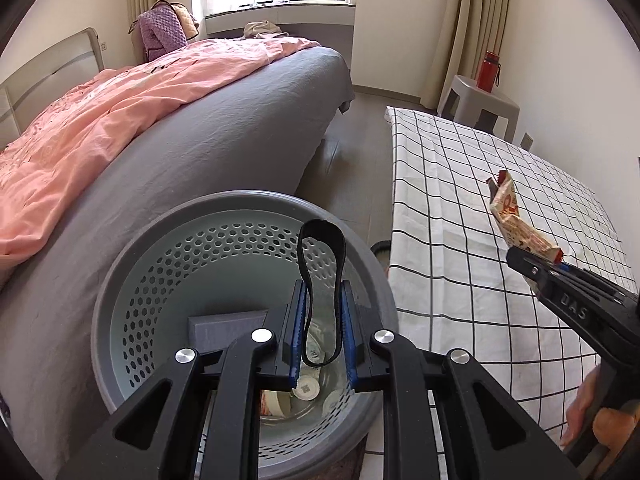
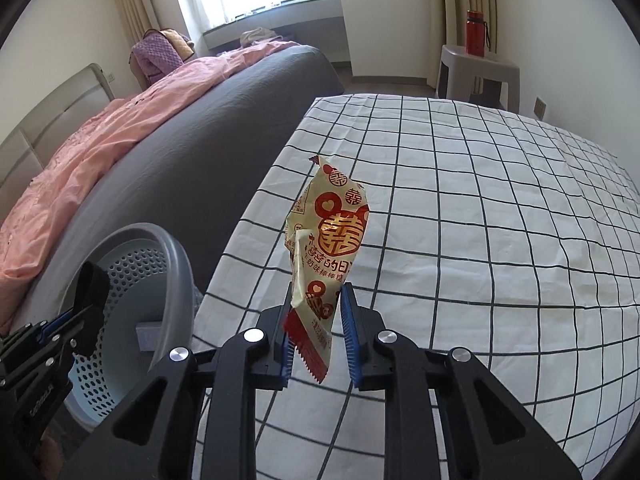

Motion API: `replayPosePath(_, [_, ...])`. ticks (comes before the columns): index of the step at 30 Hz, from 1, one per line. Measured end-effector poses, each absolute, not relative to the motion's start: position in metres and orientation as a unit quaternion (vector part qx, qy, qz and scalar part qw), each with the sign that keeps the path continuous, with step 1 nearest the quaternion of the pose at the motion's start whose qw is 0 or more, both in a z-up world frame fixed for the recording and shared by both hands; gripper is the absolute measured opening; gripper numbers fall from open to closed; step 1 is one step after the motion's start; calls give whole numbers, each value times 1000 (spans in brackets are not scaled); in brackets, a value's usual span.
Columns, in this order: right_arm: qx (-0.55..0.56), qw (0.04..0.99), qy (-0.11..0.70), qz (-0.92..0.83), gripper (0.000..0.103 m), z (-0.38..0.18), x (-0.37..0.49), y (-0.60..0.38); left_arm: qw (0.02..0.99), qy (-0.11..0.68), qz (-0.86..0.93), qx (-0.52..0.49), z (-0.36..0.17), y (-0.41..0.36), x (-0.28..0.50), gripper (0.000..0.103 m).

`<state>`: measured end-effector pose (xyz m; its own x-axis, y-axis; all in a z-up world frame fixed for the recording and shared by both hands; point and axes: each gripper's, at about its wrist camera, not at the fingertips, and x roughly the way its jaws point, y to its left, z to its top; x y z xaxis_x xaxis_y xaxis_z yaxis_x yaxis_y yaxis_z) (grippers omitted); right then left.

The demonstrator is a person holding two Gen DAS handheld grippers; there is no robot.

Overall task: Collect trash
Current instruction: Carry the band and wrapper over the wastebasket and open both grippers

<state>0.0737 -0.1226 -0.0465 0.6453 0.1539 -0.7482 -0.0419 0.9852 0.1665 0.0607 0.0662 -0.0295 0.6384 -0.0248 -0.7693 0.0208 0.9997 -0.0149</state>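
Observation:
My left gripper (image 1: pixel 322 300) is shut on a black elastic band (image 1: pixel 320 264) and holds it upright over the grey perforated trash bin (image 1: pixel 168 280). The bin holds paper scraps and a grey block (image 1: pixel 224 330). My right gripper (image 2: pixel 316 312) holds a cream and red snack wrapper (image 2: pixel 332 232) by its lower end above the checked tablecloth (image 2: pixel 480 220). The wrapper sits against the left pad, with a gap to the right pad. The right gripper also shows in the left wrist view (image 1: pixel 532 256) with the wrapper (image 1: pixel 516 216). The bin (image 2: pixel 132 272) and the left gripper (image 2: pixel 80 312) show in the right wrist view.
A bed with a grey sheet (image 1: pixel 200 152) and pink duvet (image 1: pixel 100 120) stands left of the bin. The checked table (image 1: pixel 460 220) is on the right. A grey stool (image 2: pixel 476 72) with a red bottle (image 2: pixel 476 38) stands by the far wall.

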Motion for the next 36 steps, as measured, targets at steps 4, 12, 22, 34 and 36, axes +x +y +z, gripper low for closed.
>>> replayPosePath(4, [55,908,407,82,21,-34,60,-100,907,421,9,-8,-27,87,57,17])
replayPosePath(12, [36,903,404,142,21,-22,52,-51,906,419,54,-15,-26,129,57,17])
replayPosePath(22, [10,883,425,198,21,-35,53,-4,899,430,84,-14,-36,157,60,16])
replayPosePath(34, [-4,878,426,218,23,-39,61,13,897,433,89,-17,-38,165,62,28])
replayPosePath(36, [-4,879,424,216,30,-38,60,12,897,432,93,-21,-37,167,61,46])
